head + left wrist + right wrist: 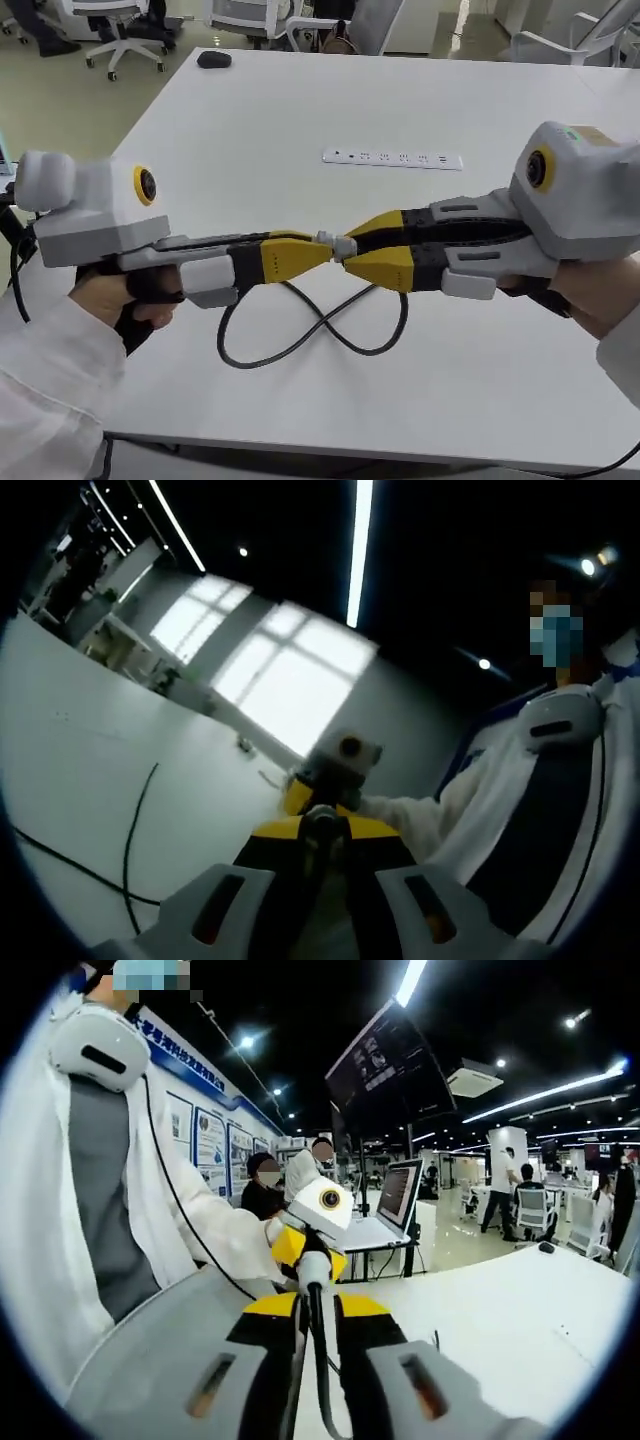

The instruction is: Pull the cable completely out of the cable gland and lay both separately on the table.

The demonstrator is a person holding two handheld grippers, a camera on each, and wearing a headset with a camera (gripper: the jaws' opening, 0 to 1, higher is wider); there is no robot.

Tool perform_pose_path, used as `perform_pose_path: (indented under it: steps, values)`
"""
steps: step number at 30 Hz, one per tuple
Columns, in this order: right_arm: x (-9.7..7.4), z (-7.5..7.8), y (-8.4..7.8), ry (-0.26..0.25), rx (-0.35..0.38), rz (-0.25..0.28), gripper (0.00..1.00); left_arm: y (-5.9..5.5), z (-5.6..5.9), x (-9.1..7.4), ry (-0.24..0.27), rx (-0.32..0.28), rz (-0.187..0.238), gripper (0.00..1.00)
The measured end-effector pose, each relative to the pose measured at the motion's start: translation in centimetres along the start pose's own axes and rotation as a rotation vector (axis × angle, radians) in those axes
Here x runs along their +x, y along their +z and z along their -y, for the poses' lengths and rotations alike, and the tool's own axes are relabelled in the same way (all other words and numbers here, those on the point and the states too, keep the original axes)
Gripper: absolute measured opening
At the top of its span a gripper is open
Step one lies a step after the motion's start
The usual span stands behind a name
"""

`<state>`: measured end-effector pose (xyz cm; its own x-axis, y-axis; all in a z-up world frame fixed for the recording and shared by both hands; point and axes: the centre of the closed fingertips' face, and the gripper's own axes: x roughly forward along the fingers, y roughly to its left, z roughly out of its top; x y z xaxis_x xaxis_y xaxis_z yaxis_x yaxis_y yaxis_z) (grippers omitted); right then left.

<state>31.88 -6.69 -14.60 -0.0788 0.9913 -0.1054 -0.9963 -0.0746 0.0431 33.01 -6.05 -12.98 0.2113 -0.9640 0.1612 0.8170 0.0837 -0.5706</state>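
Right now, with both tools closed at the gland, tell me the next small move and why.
Probably pull the two straight apart. The left tool looks shut on the grey cable gland, and the right tool on the black cable right beside it, both above the table. The cable seems not yet out of the gland.

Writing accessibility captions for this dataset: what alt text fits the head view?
The left gripper and right gripper meet tip to tip at a small grey cable gland above a white table; the black cable loops on the table below, a power strip behind.
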Motion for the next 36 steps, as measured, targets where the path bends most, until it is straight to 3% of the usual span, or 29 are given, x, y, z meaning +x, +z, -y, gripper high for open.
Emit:
perform_pose_path:
  steps: [2,4,9,12,15,17,20,21,22,25,29,36]
  values:
    - [-0.3,0.4,-0.6,-0.018,0.032,-0.014,0.15,0.4,0.1,-0.2,0.001,0.026,0.014,0.15]
    - [-0.5,0.3,-0.2,-0.012,0.049,0.016,0.12,0.2,0.0,-0.3,0.016,0.084,-0.013,0.15]
    - [-0.3,-0.2,0.0,0.007,0.014,0.008,0.04,-0.3,0.2,0.1,0.022,0.171,-0.029,0.15]
    - [-0.3,-0.4,-0.3,0.011,0.015,0.0,0.03,-0.6,0.3,0.2,0.021,0.185,-0.03,0.16]
    - [-0.4,-0.8,-0.6,0.014,0.025,-0.004,0.02,-1.1,0.2,0.3,0.026,0.314,-0.065,0.16]
    - [-0.4,-1.1,-0.9,0.012,0.021,-0.009,0.02,-1.6,0.5,0.6,0.024,0.359,-0.09,0.19]
    - [-0.2,-1.4,-0.8,0.015,0.019,-0.004,0.02,-2.1,0.4,1.5,0.031,0.374,-0.109,0.35]
    - [-0.2,-1.4,-0.7,0.013,0.017,-0.001,0.02,-2.4,0.3,1.6,0.036,0.392,-0.123,0.35]
    - [-0.1,-1.4,-0.6,0.011,0.017,-0.001,0.02,-2.8,0.1,1.7,0.036,0.397,-0.145,0.3]
    - [-0.1,-1.6,-0.6,0.015,0.018,-0.01,0.02,-3.0,0.2,1.8,0.029,0.383,-0.13,0.17]
    - [-0.3,-1.7,-0.9,0.004,0.038,-0.029,0.02,-3.0,0.3,1.9,0.017,0.375,-0.113,0.17]
    - [0.1,-1.5,-1.6,-0.012,0.037,-0.088,0.03,-3.5,0.0,1.5,0.028,0.367,-0.136,0.16]
